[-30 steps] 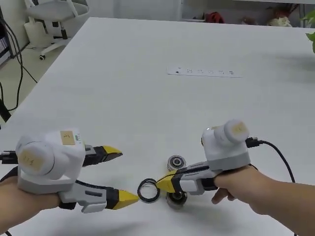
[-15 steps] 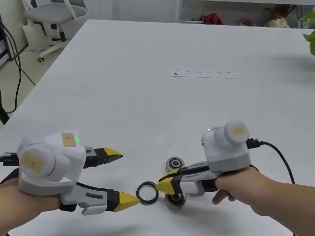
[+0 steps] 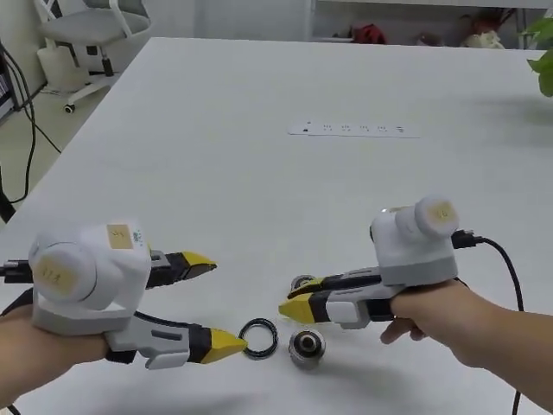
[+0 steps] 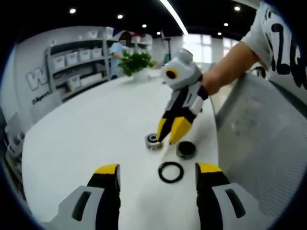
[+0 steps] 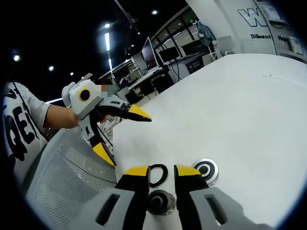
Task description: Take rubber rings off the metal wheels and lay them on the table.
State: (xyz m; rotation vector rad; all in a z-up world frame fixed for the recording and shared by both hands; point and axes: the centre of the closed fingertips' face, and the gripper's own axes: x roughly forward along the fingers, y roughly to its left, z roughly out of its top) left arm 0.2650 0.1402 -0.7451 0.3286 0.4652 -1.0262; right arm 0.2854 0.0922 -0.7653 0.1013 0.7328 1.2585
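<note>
A loose black rubber ring (image 3: 259, 337) (image 4: 171, 172) (image 5: 157, 175) lies flat on the white table (image 3: 259, 173). Just right of it stands a dark-rimmed metal wheel (image 3: 307, 344) (image 4: 185, 149) (image 5: 160, 201). A second, silvery wheel (image 3: 302, 282) (image 4: 153, 141) (image 5: 206, 170) sits a little farther back, partly hidden by my right gripper (image 3: 294, 304) (image 4: 171, 132) (image 5: 161, 171). That gripper hovers above the two wheels, its jaws a narrow gap apart with nothing between them. My left gripper (image 3: 214, 303) (image 4: 158, 170) (image 5: 122, 132) is wide open, left of the ring, holding nothing.
A white power strip (image 3: 354, 130) lies far back on the table. An office chair (image 3: 86, 22) stands beyond the table's left edge. A black cable (image 3: 505, 277) trails from the right gripper. A plant (image 3: 544, 52) is at the far right.
My right gripper has lifted off the near wheel and drawn back to the right. The ring, both wheels and the left gripper stay in place.
</note>
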